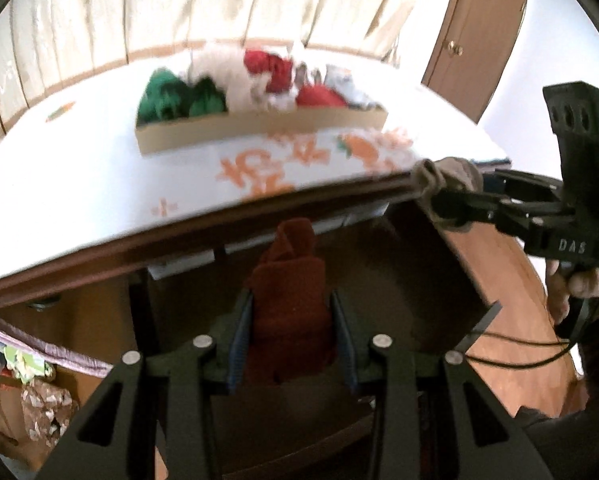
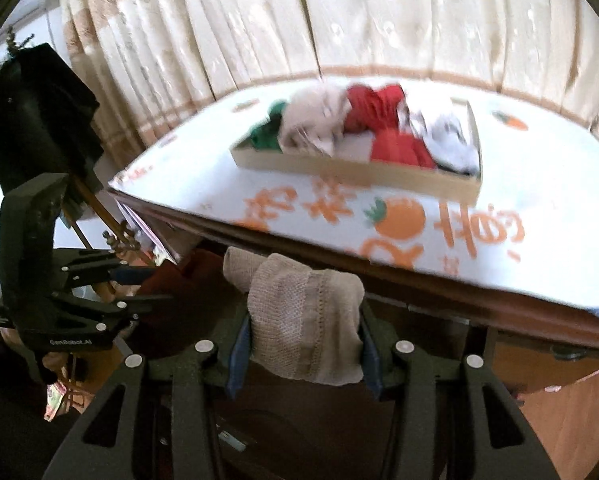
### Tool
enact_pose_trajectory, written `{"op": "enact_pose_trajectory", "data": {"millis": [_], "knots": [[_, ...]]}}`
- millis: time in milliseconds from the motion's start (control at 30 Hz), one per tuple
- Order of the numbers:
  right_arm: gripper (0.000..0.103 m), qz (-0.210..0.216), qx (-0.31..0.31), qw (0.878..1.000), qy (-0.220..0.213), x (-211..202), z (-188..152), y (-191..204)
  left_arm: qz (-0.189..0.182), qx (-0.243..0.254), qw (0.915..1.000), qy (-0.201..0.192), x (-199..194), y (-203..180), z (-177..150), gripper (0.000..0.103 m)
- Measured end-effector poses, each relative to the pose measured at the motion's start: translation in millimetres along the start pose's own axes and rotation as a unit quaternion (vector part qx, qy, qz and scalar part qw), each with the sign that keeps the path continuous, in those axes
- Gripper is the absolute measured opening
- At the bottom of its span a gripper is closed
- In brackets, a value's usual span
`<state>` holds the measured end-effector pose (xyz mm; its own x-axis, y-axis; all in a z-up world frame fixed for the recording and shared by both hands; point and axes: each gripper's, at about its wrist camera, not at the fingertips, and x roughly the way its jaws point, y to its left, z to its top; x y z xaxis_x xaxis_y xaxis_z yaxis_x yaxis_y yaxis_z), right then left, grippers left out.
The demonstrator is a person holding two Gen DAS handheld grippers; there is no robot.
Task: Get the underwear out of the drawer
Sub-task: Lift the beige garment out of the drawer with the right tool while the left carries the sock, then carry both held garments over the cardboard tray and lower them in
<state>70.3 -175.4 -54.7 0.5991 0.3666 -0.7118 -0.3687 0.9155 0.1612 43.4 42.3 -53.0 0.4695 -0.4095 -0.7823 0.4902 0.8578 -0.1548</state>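
Dark red knitted underwear [image 1: 289, 304], clamped between both pads of left gripper [image 1: 292, 336], long axis pointing straight ahead toward table edge [image 1: 203, 220], folded tip lying just below that edge. Beige knitted underwear [image 2: 303, 320], pinched in right gripper [image 2: 304, 344], draped sideways across jaws, one rolled end reaching up-left to touch underside of table edge. Both pieces held below tabletop, in front of dark open drawer [image 1: 439, 264]. On white cloth with orange prints [image 2: 379, 216], well behind table edge: shallow cardboard tray [image 2: 339, 174] with green, cream, red and grey garments, blurred. Cream curtain [image 2: 259, 20] behind table.
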Motion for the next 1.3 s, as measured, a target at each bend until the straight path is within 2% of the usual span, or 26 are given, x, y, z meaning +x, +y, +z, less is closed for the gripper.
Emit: {"op": "enact_pose_trajectory", "data": {"millis": [33, 133, 400, 633, 700, 833, 1100, 1300], "knots": [[0.049, -0.001, -0.003, 1.0, -0.006, -18.2, -1.6, -8.6, -0.001, 0.0, 1.0, -0.009, -3.6, 0.5, 2.7, 0.037], [0.049, 0.002, -0.019, 0.999, -0.034, -29.2, 12.5, 5.9, 0.0, -0.001, 0.9993, -0.037, -15.4, 1.4, 14.0, 0.037], [0.049, 0.014, -0.027, 0.996, -0.081, -40.5, 38.3, 23.6, 0.016, 0.006, 0.996, -0.087, -38.4, 5.7, 45.3, 0.037], [0.049, 0.002, -0.039, 0.992, -0.12, -47.3, 60.5, 32.3, 0.033, 0.019, 0.9917, -0.123, -45.4, 2.3, 73.6, 0.037], [0.049, -0.005, -0.043, 0.99, -0.134, -49.9, 67.4, 35.4, 0.049, 0.023, 0.9898, -0.132, -45.6, 0.1, 81.8, 0.037], [0.049, -0.004, -0.043, 0.987, -0.152, -51.7, 76.5, 38.9, 0.076, 0.029, 0.9864, -0.143, -42.1, -4.3, 98.2, 0.037], [0.049, -0.05, -0.046, 0.979, -0.191, -52.0, 91.6, 38.6, 0.118, 0.022, 0.9808, -0.153, -28.6, -4.2, 126.8, 0.037], [0.049, -0.06, -0.01, 0.976, -0.208, -47.2, 104.5, 22.5, 0.135, 0.014, 0.9773, -0.163, -20.3, -2.9, 145.4, 0.037]]}}
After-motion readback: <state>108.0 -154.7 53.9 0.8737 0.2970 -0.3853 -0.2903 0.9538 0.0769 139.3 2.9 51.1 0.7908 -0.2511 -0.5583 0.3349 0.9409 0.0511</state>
